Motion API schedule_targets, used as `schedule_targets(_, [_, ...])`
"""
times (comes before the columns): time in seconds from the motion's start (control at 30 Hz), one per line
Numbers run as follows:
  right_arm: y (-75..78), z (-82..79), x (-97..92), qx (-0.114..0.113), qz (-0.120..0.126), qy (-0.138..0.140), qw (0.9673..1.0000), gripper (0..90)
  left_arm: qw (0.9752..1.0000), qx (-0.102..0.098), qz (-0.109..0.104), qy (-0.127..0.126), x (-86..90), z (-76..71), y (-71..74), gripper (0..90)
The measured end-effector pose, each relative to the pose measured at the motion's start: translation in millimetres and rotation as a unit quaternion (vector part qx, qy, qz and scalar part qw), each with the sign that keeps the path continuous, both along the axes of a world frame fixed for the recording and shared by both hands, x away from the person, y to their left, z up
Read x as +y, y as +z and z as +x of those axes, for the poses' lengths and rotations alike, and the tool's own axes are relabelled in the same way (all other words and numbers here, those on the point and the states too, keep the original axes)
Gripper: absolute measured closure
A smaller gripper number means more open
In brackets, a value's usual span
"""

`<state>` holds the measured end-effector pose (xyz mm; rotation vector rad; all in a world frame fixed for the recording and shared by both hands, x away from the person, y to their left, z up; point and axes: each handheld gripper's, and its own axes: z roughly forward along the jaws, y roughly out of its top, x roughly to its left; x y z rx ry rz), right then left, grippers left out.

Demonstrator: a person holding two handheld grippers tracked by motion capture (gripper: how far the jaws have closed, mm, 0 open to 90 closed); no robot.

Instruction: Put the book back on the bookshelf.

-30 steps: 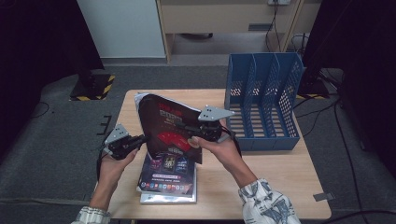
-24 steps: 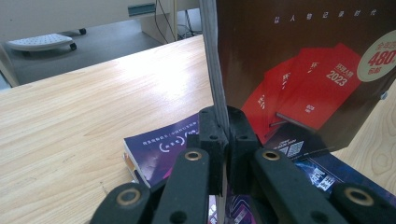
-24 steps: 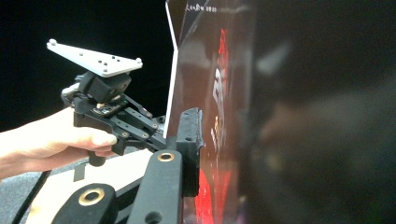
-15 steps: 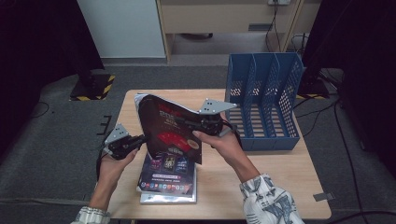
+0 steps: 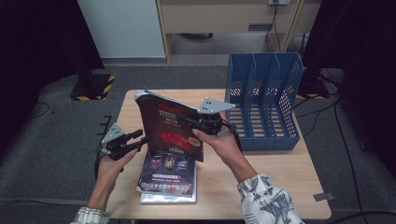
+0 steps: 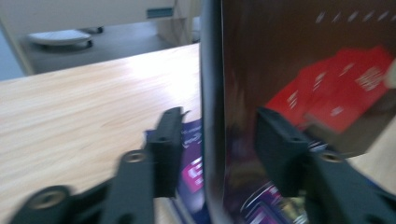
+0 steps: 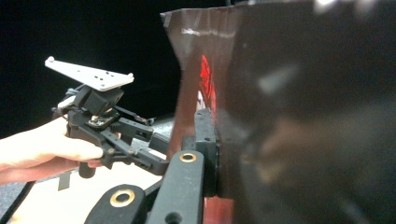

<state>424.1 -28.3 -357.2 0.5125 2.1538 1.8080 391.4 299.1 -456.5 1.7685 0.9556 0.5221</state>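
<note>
Magazine: held up off the table, tilted, cover toward the camera; top corner at 11 o'clock, lower edge hanging over the stack.
Stack: flat near the table's front edge, at 6 o'clock from the magazine, just left of centre.
File rack: blue, three slots, upright at the far right corner, at 3 o'clock from the magazine, near but apart.
Open room: bare wood at the front right, between the rack and the front edge; a narrow strip at the far left; dark floor past every edge.
Right gripper: clamped tight on the magazine's right edge, pads pressed to the cover, having just closed the last bit.
Left gripper: at 8 o'clock from the magazine, jaws about halfway apart and just been opening; the magazine's left edge between them, pads clear of the paper on both sides.
High view: rack, table edges, both forearms, a patterned right sleeve.
Left gripper view: gap either side of the magazine's edge, purple stack cover below.
Right gripper view: left gripper with its grey plate, hand beneath, pad flush on the cover.
</note>
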Motion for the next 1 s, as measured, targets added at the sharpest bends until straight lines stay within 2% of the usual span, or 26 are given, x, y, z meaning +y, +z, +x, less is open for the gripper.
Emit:
schedule_targets(0.03, [0.4, 0.8, -0.4, 0.001, 0.001, -0.004, 1.0, 86.9, 1.0, 0.003, 0.005, 0.005, 0.0, 0.3, -2.3, 41.5])
schedule_targets(0.1, [1.4, 2.3, -1.9, -0.002, 0.001, -0.01, 0.9999, 86.9, 0.9997, 0.005, 0.019, 0.014, 0.4, 0.2, -6.7, 34.9])
schedule_targets(0.17, [3.0, 3.3, -3.5, -0.006, 0.003, -0.018, 0.9998, 86.9, 0.9994, 0.011, 0.03, 0.017, 0.5, 0.6, -11.1, 32.5])
schedule_targets(0.23, [4.5, 3.8, -4.6, -0.007, 0.005, -0.022, 0.9997, 86.9, 0.9993, 0.012, 0.031, 0.019, 0.2, 0.8, -12.6, 31.0])
schedule_targets(0.27, [6.7, 4.7, -6.0, -0.009, 0.007, -0.029, 0.9995, 86.9, 0.9988, 0.015, 0.04, 0.022, -0.4, 1.2, -15.3, 29.1])
schedule_targets(0.53, [11.9, 9.5, -11.9, -0.012, 0.013, -0.051, 0.9986, 86.9, 0.9975, 0.028, 0.049, 0.043, 4.1, 2.0, -21.3, 17.3])
schedule_targets(0.6, [13.3, 10.2, -12.4, -0.013, 0.012, -0.056, 0.9983, 86.9, 0.9971, 0.032, 0.043, 0.053, 4.6, 1.9, -23.8, 12.9])
schedule_targets(0.7, [16.3, 10.5, -12.7, -0.017, 0.008, -0.059, 0.9981, 86.9, 0.9962, 0.035, 0.052, 0.061, 4.7, 2.9, -25.4, 7.8])
schedule_targets(0.73, [20.1, 11.5, -13.7, -0.019, 0.007, -0.063, 0.9978, 86.9, 0.9955, 0.037, 0.062, 0.06, 5.3, 2.9, -27.6, 5.6])
schedule_targets(0.93, [25.5, 12.8, -15.6, -0.02, 0.009, -0.073, 0.9971, 87.0, 0.9946, 0.041, 0.066, 0.069, 9.1, 3.1, -32.7, 5.2])
schedule_targets(1.0, [28.3, 13.7, -17.3, -0.023, 0.009, -0.078, 0.9967, 86.9, 0.9932, 0.047, 0.077, 0.073, 11.2, 4.6, -36.9, 5.2])
